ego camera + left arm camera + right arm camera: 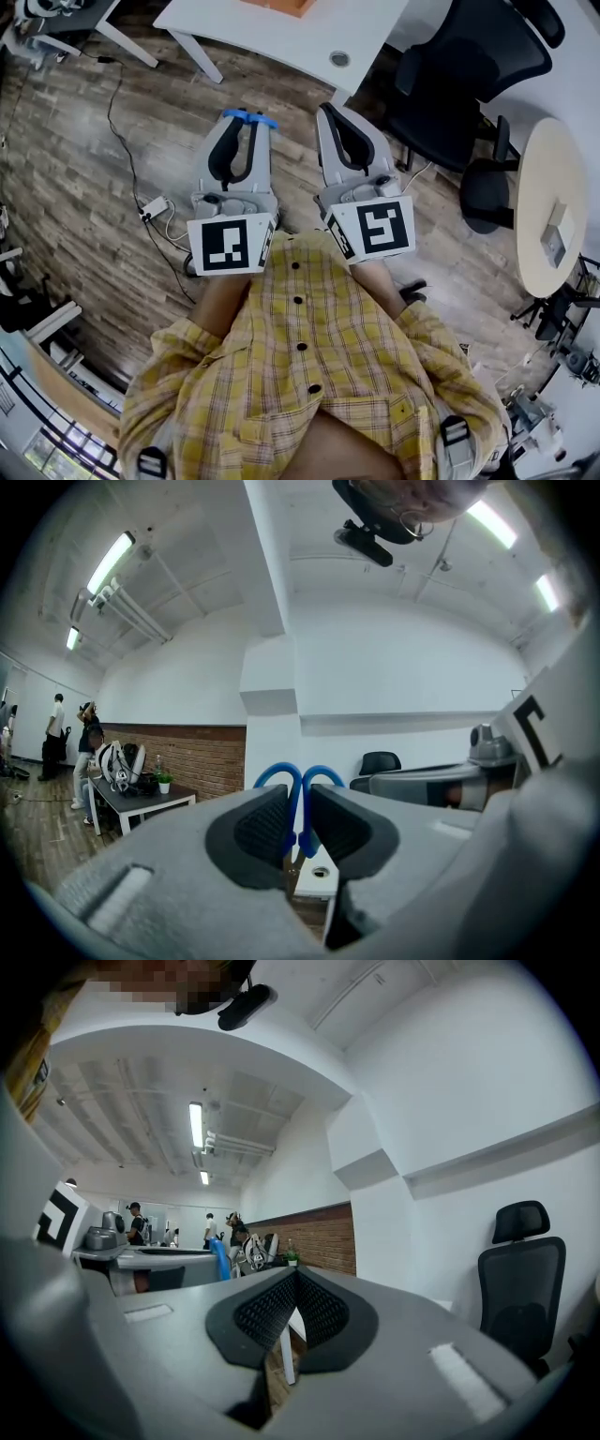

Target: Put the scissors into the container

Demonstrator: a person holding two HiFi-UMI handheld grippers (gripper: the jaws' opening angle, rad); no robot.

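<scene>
The scissors' blue handle loops (250, 119) stick out past the tips of my left gripper (246, 131), which is shut on them. In the left gripper view the two blue loops (300, 785) rise between the black pads (262, 832), and the blades are hidden. My right gripper (330, 112) is beside it, shut with nothing between its pads (323, 1312). From the right gripper view the scissors (220, 1258) show at the left. Both grippers are held up in front of the person's yellow plaid shirt. No container is clearly in view.
A white table (281, 42) stands ahead with an orange object (281, 5) at its far edge. Black office chairs (469, 75) and a round table (548, 202) are at the right. A power strip and cables (155, 208) lie on the wooden floor. People (56, 738) stand far off.
</scene>
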